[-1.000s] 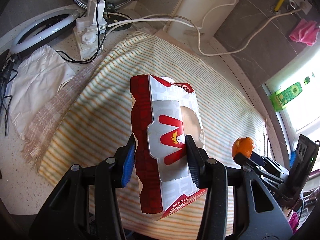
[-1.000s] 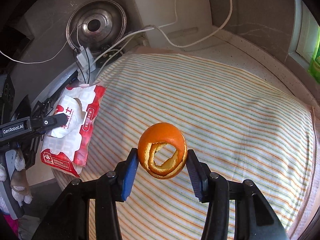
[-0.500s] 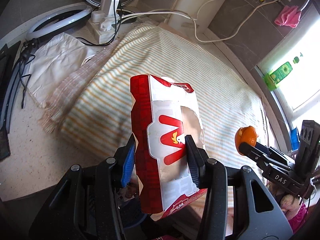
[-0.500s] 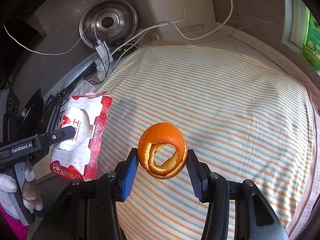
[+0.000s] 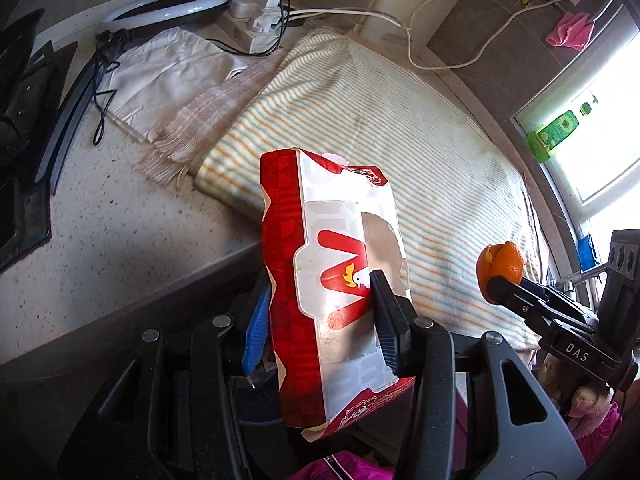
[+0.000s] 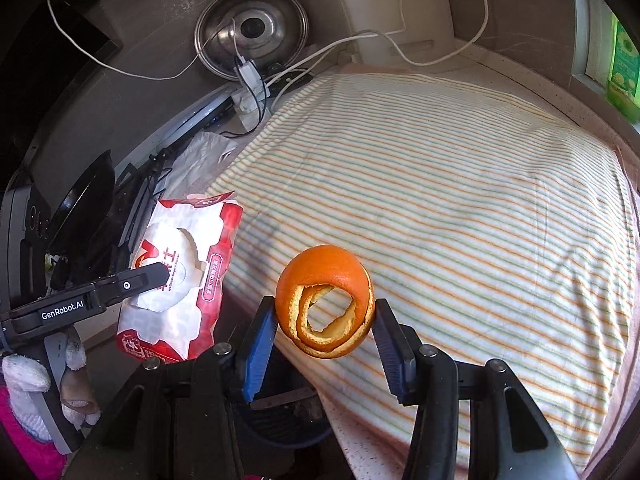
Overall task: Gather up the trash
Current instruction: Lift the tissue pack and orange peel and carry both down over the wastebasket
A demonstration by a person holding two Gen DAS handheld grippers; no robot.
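A red and white paper food box [image 5: 332, 288] is clamped upright in my left gripper [image 5: 320, 312], which is shut on it past the counter's front edge. The same box [image 6: 180, 276] shows at the left of the right wrist view with the left gripper [image 6: 152, 276] across it. A curled orange peel [image 6: 326, 300] is pinched in my right gripper [image 6: 324, 320], over the front edge of the striped cloth [image 6: 440, 200]. That peel [image 5: 502, 262] also appears at the right of the left wrist view. Below the right gripper sits a dark blue bin [image 6: 280, 420], partly hidden.
A speckled counter [image 5: 100, 240] carries the striped cloth [image 5: 380, 128], a white cloth [image 5: 168, 72], a power strip with cables [image 5: 256, 28] and a ring light [image 5: 160, 4]. A steel lid [image 6: 252, 36] leans at the back. A green bottle [image 5: 554, 132] stands on the windowsill.
Both grippers have drawn back from over the striped cloth toward the counter's front edge, still holding the box and the peel. The dark bin has come into view below.
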